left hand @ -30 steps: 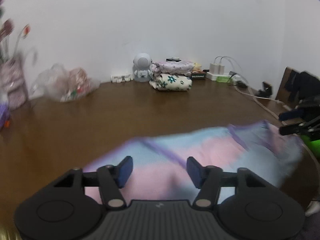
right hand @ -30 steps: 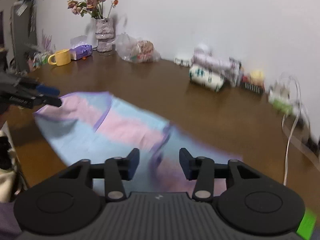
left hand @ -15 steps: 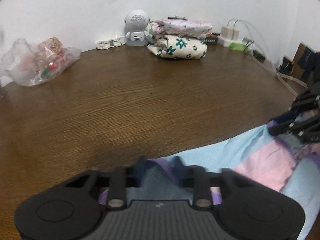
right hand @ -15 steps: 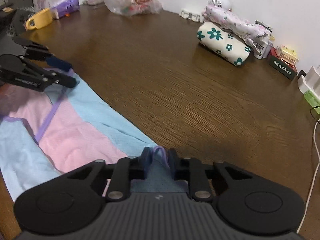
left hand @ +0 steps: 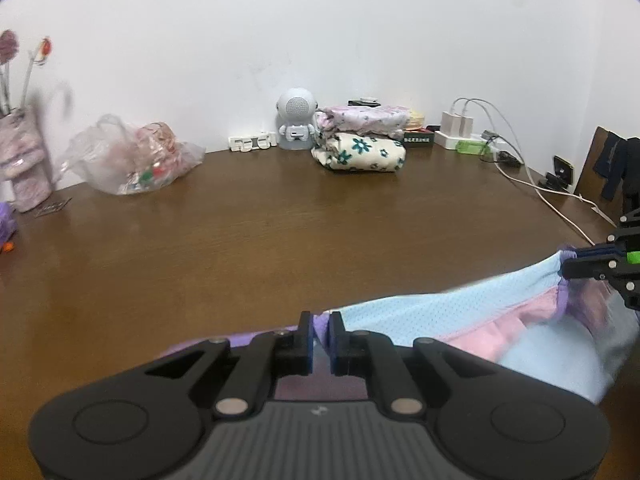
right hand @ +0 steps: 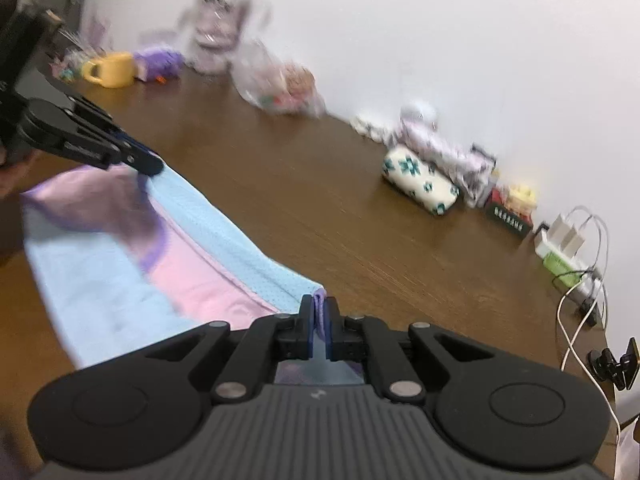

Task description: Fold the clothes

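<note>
brown wooden table (left hand: 248,240) fills both views, backed by a plain white wall (left hand: 320,40). on its near edge sits the task's item, a garment (left hand: 460,312) of light blue mesh and pink panels with purple trim, stretched between the two grippers. left gripper (left hand: 319,334) has its blue-padded fingers (left hand: 306,338) closing on a purple hem of the garment, the fabric pinched between them. right gripper (right hand: 319,326) has its fingers (right hand: 307,328) pressed together on the other purple-edged corner, cloth clamped between the pads. in the left wrist view the right gripper (left hand: 576,264) appears at the far right edge, gripping the blue corner; in the right wrist view the left gripper (right hand: 150,164) appears at upper left, gripping the far corner. the top edge of the garment runs taut between the two grips, and the body of it sags below; whether the lower part touches the table cannot be told. outward, along the wall: a stack of folded clothes (left hand: 360,144), floral cream below and pale purple print above; just beside it a small grey robot-shaped speaker (left hand: 295,124); a white power strip with chargers and cables (left hand: 464,132); a clear plastic bag (left hand: 132,160) of mixed contents; a vase with flowers (right hand: 210,36), blurred; a yellow mug (right hand: 112,69) and a purple object (right hand: 158,64) beside it.
</note>
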A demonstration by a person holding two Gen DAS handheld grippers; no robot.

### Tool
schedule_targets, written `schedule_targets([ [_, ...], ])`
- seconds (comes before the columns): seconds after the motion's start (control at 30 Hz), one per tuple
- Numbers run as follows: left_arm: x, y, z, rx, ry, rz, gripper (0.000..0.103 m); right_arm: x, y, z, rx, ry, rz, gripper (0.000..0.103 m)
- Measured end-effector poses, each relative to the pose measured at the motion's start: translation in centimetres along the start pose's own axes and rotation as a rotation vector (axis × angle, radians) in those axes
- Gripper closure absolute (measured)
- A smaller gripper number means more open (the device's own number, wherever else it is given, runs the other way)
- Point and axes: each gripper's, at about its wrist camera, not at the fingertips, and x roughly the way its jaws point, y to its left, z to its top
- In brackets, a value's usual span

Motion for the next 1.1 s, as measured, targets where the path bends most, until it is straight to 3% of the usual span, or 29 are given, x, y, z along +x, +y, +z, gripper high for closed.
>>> schedule_targets([
  [0.1, -1.5, -0.9, -3.4, -0.049, 0.037, 0.027, 0.091, -1.1, 1.5, -2.7, -0.022, 0.043, 0.046, 0.097],
  [0.17, -2.4, -0.4, -4.2, -0.114, 0.03, 0.057, 0.077, -1.7, 2.1, -4.0, -0.028, 0.062, 0.068, 0.09],
  [0.2, -2.9, 0.0, -4.1, -0.147, 0.013, 0.067, 0.072, -2.3, 2.1, -4.3, -0.019, 0.048, 0.067, 0.076],
  [0.23, -3.3, 0.5, -3.7, -0.178, -0.009, 0.074, 0.056, -2.7, 1.9, -4.2, 0.002, 0.027, 0.066, 0.059],
  [0.27, -3.7, 0.9, -3.2, -0.21, -0.031, 0.082, 0.044, -3.1, 1.5, -3.9, 0.03, 0.001, 0.066, 0.055],
  [0.33, -3.2, 1.7, -2.0, -0.24, -0.036, 0.103, 0.038, -3.6, 0.9, -3.3, 0.082, -0.046, 0.069, 0.055],
  [0.43, -1.0, 2.8, -0.3, -0.251, 0.001, 0.127, 0.041, -2.4, 1.0, -3.0, 0.13, -0.057, 0.079, 0.059],
  [0.47, 0.1, 3.2, 0.3, -0.26, 0.03, 0.132, 0.051, -1.8, 1.1, -3.0, 0.142, -0.051, 0.083, 0.06],
  [0.57, 2.6, 4.4, 1.1, -0.315, 0.088, 0.128, 0.068, -0.3, 2.0, -3.3, 0.152, -0.018, 0.074, 0.07],
  [0.7, 3.4, 4.9, 0.6, -0.352, 0.068, 0.128, 0.069, 0.3, 2.2, -3.7, 0.158, -0.004, 0.075, 0.078],
  [0.8, 3.3, 4.8, 0.0, -0.351, 0.054, 0.157, 0.092, 0.9, 2.1, -4.0, 0.171, 0.018, 0.074, 0.085],
  [0.93, 2.9, 5.0, -0.7, -0.352, 0.033, 0.194, 0.094, 1.0, 2.6, -4.3, 0.164, 0.042, 0.066, 0.085],
  [1.1, 2.0, 5.2, -1.2, -0.385, 0.015, 0.244, 0.086, 0.6, 3.7, -4.8, 0.14, 0.051, 0.053, 0.083],
])
